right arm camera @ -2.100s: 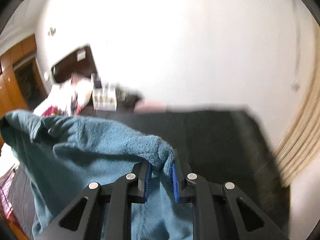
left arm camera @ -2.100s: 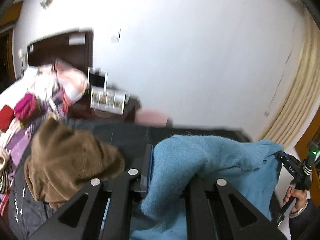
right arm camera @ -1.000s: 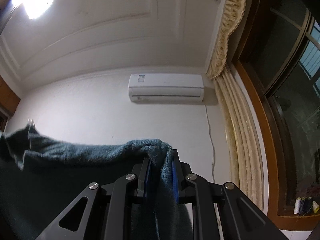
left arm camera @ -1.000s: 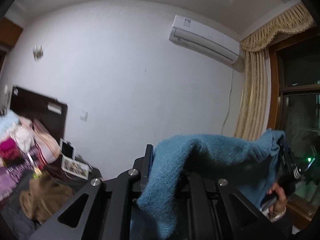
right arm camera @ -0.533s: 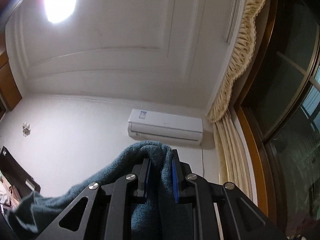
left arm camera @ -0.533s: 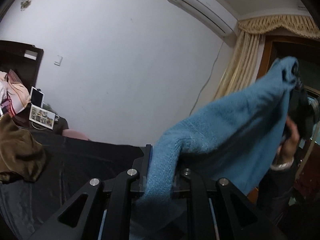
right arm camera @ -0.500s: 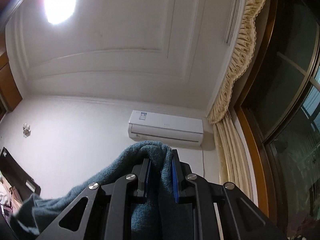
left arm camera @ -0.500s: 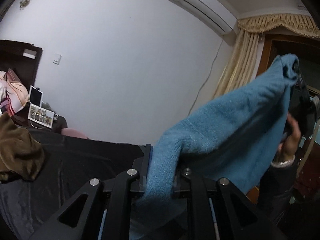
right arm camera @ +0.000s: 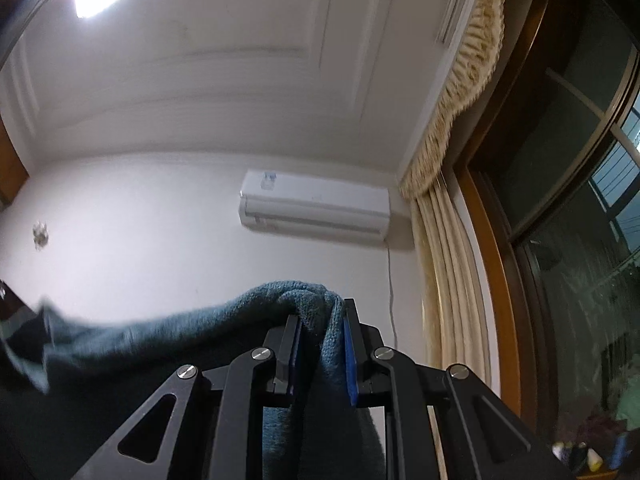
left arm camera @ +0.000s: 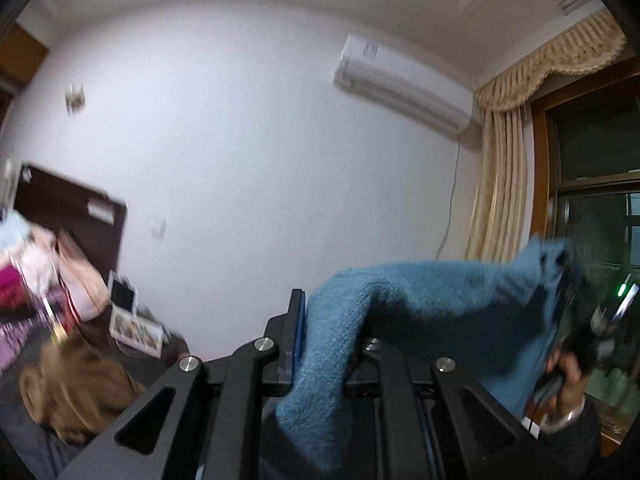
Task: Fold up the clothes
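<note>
A blue knit sweater (left arm camera: 432,304) hangs in the air, stretched between both grippers. My left gripper (left arm camera: 326,332) is shut on one edge of it, and the cloth drapes down over the fingers. My right gripper (right arm camera: 320,336) is shut on another edge of the same sweater (right arm camera: 168,336), which runs off to the left. In the left wrist view the right gripper (left arm camera: 576,316) and the hand holding it show at the far right, level with the left one. Both are raised well above the bed.
A brown garment (left arm camera: 68,388) lies crumpled on the dark bedspread (left arm camera: 24,448) at lower left. A pile of mixed clothes (left arm camera: 28,276) sits by the dark headboard (left arm camera: 68,208). A picture frame (left arm camera: 136,330), the white wall, an air conditioner (right arm camera: 316,208), curtains (right arm camera: 452,256) and a window lie ahead.
The right end of the sweater has dropped from high up to level with my left gripper. The left camera has tilted, bringing the bed pile and brown garment back into view.
</note>
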Demonstrator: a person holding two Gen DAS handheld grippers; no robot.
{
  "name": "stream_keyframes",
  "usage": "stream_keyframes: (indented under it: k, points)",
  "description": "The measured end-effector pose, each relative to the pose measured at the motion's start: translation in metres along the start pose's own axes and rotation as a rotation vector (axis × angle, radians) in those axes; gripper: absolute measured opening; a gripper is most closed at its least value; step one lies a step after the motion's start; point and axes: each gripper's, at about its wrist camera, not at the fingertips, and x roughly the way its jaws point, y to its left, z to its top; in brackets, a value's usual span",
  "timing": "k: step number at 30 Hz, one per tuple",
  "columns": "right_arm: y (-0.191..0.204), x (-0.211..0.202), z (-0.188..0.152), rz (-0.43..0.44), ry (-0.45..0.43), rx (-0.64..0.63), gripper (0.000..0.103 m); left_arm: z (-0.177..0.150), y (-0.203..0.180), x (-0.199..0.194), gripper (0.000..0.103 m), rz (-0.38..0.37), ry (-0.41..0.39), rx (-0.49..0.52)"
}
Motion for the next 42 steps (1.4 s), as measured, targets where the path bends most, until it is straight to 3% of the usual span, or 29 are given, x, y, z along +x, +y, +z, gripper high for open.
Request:
stream_keyframes:
  k: [4, 8, 15, 20, 24, 31, 37, 42]
  points:
    - [0.001, -0.005, -0.018, 0.037, 0.077, 0.027, 0.018, 0.024, -0.006, -0.024, 0.014, 0.032, -0.089, 0.053]
    - [0.0, -0.021, -0.019, 0.058, 0.07, 0.034, 0.018, 0.037, -0.011, -0.054, 0.014, 0.078, -0.16, 0.11]
    - [-0.008, -0.052, 0.0, 0.079, -0.019, 0.047, 0.018, 0.052, -0.017, -0.092, 0.016, 0.113, -0.211, 0.163]
    - [-0.017, -0.071, 0.014, 0.075, -0.092, 0.051, 0.018, 0.052, -0.019, -0.099, 0.016, 0.108, -0.194, 0.183]
    - [-0.016, -0.066, 0.01, 0.088, -0.064, 0.026, 0.018, 0.046, -0.005, -0.079, 0.016, 0.098, -0.107, 0.14]
    - [0.012, -0.016, -0.042, 0.129, 0.135, -0.028, 0.018, 0.009, 0.026, 0.013, 0.016, 0.169, 0.131, 0.136]
    - [0.054, 0.047, -0.152, 0.218, 0.46, -0.094, 0.018, -0.058, 0.085, 0.123, 0.016, 0.229, 0.411, 0.045]
    - [0.096, 0.085, -0.25, 0.232, 0.68, -0.157, 0.019, -0.126, 0.112, 0.21, 0.016, 0.287, 0.6, 0.114]
